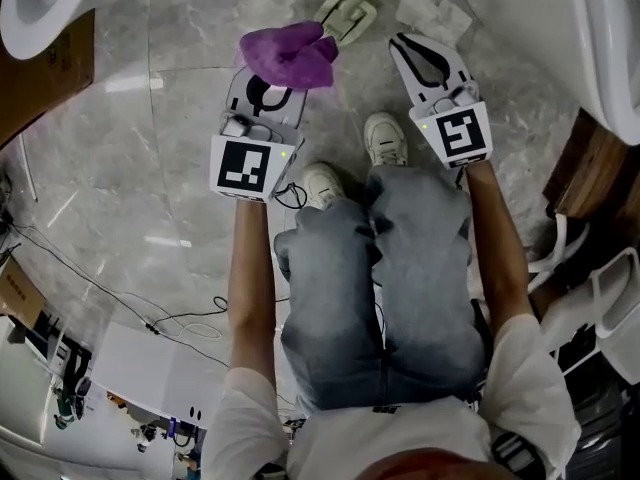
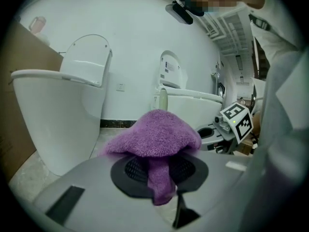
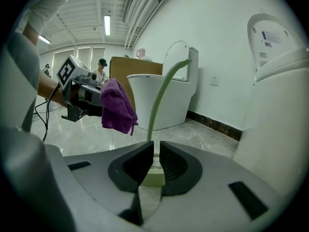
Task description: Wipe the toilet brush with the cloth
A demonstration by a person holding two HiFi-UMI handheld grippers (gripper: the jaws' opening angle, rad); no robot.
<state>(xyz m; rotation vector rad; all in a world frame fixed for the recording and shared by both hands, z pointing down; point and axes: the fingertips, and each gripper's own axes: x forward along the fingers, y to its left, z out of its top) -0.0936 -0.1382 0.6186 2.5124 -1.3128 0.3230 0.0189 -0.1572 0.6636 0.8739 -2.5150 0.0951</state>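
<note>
My left gripper (image 1: 268, 86) is shut on a purple cloth (image 1: 290, 54). The cloth bunches over the jaw tips, with a strip of it pinched between the pads (image 2: 160, 178). A pale green toilet brush (image 1: 349, 10) stands on the marble floor just beyond the cloth. Its curved handle (image 3: 161, 100) rises upright. My right gripper (image 1: 405, 46) points at the brush from the right. Its jaws stand a narrow slit apart, and the brush's green base (image 3: 154, 176) shows through the gap without the pads pressing on it. The left gripper and the cloth (image 3: 117, 105) hang to the left of the handle.
White toilets stand at the far left (image 1: 40, 3) and far right (image 1: 590, 28). A cardboard box (image 1: 40, 78) sits at the left. Crumpled white paper (image 1: 430, 10) lies beyond the right gripper. The person's shoes (image 1: 385, 138) are just behind both grippers. Cables (image 1: 170, 318) trail on the floor.
</note>
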